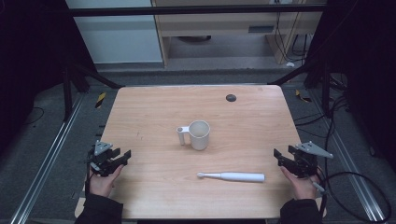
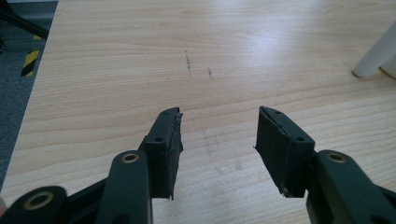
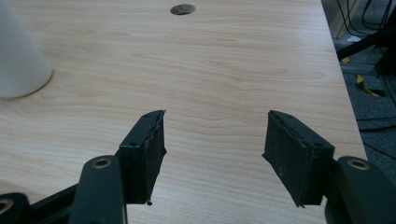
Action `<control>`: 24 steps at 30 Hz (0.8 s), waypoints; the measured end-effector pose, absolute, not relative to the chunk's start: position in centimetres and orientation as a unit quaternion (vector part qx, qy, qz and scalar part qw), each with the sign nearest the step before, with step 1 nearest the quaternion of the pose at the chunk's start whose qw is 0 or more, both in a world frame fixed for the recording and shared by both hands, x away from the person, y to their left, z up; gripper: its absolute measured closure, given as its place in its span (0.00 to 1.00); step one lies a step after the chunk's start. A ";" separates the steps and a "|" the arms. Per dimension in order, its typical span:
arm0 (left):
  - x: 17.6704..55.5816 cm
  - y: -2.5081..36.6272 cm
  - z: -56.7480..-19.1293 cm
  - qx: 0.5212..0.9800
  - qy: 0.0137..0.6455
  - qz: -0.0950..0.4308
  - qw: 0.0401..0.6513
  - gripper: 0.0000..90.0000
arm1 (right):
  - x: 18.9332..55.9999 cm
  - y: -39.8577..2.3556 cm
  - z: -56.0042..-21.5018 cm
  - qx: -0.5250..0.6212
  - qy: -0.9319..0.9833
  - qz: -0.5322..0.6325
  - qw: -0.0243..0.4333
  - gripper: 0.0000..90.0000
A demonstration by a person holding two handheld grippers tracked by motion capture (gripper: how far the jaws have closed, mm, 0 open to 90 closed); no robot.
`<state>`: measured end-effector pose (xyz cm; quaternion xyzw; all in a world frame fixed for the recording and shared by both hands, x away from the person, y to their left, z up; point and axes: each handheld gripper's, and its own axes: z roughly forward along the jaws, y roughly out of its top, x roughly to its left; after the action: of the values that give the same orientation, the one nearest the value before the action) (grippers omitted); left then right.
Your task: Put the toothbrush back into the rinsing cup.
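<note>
A white cup (image 1: 199,135) with a tubular side handle (image 1: 181,136) stands upright at the middle of the wooden table (image 1: 154,107). A white electric toothbrush (image 1: 232,176) lies flat in front of it, head pointing left. My left gripper (image 1: 122,156) rests at the table's left edge, open and empty (image 2: 219,126); the cup's handle (image 2: 376,58) shows at that view's right edge. My right gripper (image 1: 279,156) sits at the table's right edge, open with nothing between its jaws (image 3: 215,128); the cup's base (image 3: 18,60) shows at the left of that view.
A dark round grommet (image 1: 231,97) sits near the table's far edge, also the grommet (image 3: 182,9) ahead of the right gripper. Black frame bars (image 1: 88,74) and cables (image 1: 359,186) flank the table. Cabinets (image 1: 224,28) stand behind it.
</note>
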<state>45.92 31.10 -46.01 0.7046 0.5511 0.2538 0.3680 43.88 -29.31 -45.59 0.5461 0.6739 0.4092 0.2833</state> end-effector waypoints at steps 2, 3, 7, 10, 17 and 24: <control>45.8 31.1 -46.0 0.706 0.550 0.256 0.366 0.56 | 43.8 -28.8 -45.4 0.535 0.687 0.400 0.287 0.42; 45.8 31.0 -46.0 0.709 0.548 0.255 0.362 0.56 | 43.8 -28.6 -45.4 0.533 0.689 0.400 0.283 0.42; 45.8 30.9 -46.2 0.717 0.543 0.253 0.357 0.56 | 43.7 -27.8 -45.1 0.525 0.701 0.399 0.271 0.42; 45.8 30.8 -46.2 0.719 0.541 0.250 0.357 0.56 | 43.4 -27.2 -44.8 0.519 0.710 0.397 0.263 0.46; 45.7 30.5 -46.3 0.724 0.539 0.247 0.353 0.57 | 43.2 -25.8 -45.1 0.501 0.737 0.387 0.234 0.58; 45.7 30.3 -46.3 0.727 0.537 0.245 0.351 0.57 | 43.2 -24.5 -45.7 0.490 0.758 0.374 0.213 0.71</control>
<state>45.70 30.32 -46.34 0.7273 0.5366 0.2447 0.3510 43.19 -24.50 -45.68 0.4896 0.7585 0.3736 0.2131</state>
